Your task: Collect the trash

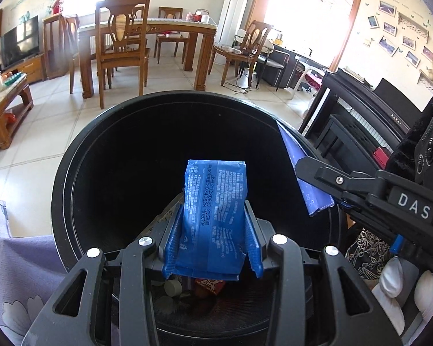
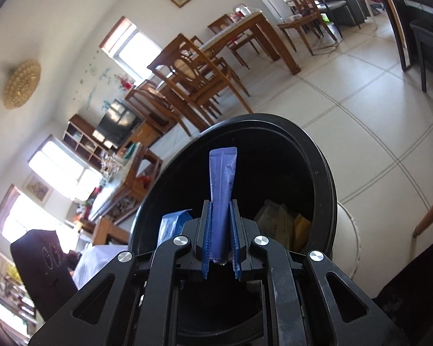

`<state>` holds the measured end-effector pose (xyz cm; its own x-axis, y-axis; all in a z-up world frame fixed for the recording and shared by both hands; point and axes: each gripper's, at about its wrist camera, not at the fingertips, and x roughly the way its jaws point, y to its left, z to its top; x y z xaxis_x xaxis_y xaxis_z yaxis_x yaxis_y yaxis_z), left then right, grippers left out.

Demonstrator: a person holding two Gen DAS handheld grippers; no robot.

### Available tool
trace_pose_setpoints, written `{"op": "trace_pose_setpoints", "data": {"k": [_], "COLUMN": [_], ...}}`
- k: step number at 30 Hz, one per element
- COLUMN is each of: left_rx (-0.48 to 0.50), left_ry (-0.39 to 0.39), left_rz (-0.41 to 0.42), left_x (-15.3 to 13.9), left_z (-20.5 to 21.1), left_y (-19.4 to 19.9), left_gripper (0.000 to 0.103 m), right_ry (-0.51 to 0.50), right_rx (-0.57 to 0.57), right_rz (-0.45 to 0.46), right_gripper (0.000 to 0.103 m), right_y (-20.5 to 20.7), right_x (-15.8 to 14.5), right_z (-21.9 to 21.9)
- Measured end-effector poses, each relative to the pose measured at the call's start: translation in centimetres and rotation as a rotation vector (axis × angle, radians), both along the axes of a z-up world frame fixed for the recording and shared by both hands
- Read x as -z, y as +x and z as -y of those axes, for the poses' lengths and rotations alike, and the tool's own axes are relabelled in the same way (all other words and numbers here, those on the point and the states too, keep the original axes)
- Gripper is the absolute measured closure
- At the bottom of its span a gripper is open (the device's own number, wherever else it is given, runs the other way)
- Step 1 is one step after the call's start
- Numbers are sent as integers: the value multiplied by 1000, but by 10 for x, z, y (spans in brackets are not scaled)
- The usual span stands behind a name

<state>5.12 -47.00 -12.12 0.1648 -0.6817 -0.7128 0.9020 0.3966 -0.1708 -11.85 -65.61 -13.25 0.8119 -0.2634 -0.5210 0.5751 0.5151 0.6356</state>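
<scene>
Over the mouth of the black bin (image 1: 72,173): a blue printed wrapper (image 1: 215,210), upright, pinched between the pads of the left tongs (image 1: 213,238), jaws partly apart to its width. Toward the bin's right rim, a purple-blue sachet (image 2: 222,199), flattened in the nearly shut right tongs (image 2: 220,240), its top poking up over the opening. Down inside the bin, yellowish paper scraps (image 2: 277,222) and other litter on the bottom. Beyond the bin, tiled floor (image 1: 170,77), then a wooden dining set (image 1: 124,40).
</scene>
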Motion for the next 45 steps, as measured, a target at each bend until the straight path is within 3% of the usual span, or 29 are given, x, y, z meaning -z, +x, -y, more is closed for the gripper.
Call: {"op": "trace_pose_setpoints", "data": {"k": [3,5,7,9,10,22,28,32,38,40,45], "left_rx": [-11,-19,-26,-40,-43,-82,-114,-144,-254,-311,-501], "left_ry": [21,34,45,31,20,-1,-45,-73,-118,-124,-128], "left_rz": [12,33,63,87,91,96,157,203,237,247,281], "left_x": [1,1,-2,-5,-6,-10,-23,-36,-56,-63,-77], "left_z": [3,7,10,8,7,-1,-22,-44,-99,-122,-192], "left_y": [0,-4,-7,-10,-11,-7,-11,-12,-4,0,19], "left_gripper": [61,60,44,23,21,16,5,5,5,5,5], "right_ry": [1,8,13,4,2,-10,-24,-27,-74,-98,-185], "right_rx": [7,9,21,23,22,21,6,-12,-78,-116,-262], "right_rz": [-10,-14,-12,-16,-14,43,64,70,63,53,30], "right_gripper": [82,68,54,54,54,54,54,49,39,32,28], "right_y": [2,1,1,2,2,-2,0,6,26,37,79], "right_x": [-1,-1,0,-1,-2,-8,-11,-11,-17,-20,-32], "right_z": [1,-1,-2,-3,-4,-11,-17,-23,-46,-60,-116]}}
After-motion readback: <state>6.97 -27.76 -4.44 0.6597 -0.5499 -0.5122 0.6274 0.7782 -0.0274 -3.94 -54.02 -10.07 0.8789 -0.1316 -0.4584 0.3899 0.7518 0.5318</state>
